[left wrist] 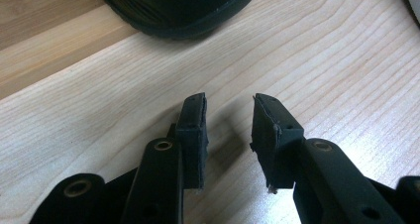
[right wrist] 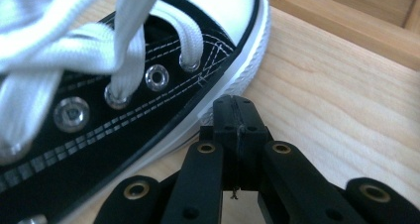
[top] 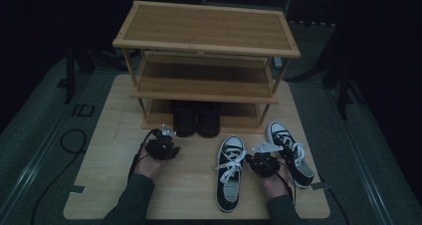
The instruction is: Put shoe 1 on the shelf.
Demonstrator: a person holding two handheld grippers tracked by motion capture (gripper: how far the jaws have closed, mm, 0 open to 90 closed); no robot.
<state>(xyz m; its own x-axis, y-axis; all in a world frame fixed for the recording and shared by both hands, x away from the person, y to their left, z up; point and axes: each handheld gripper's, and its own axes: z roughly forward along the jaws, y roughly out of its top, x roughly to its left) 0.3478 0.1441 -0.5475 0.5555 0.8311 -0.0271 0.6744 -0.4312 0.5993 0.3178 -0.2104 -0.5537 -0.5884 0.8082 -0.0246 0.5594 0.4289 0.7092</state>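
On the bench (top: 119, 185), a wooden rack (top: 206, 41) is stood at the far side, with two dark shoes (top: 196, 119) tucked on its bottom shelf. Two black-and-white sneakers are laid in front: one (top: 230, 171) near the middle, the other (top: 291, 153) to the right. The left gripper (left wrist: 229, 122) is held low over bare wood, jaws spread, nothing between them. The right gripper (right wrist: 236, 116) is pressed together, empty, its tips right by a sneaker's white sole edge (right wrist: 233, 83).
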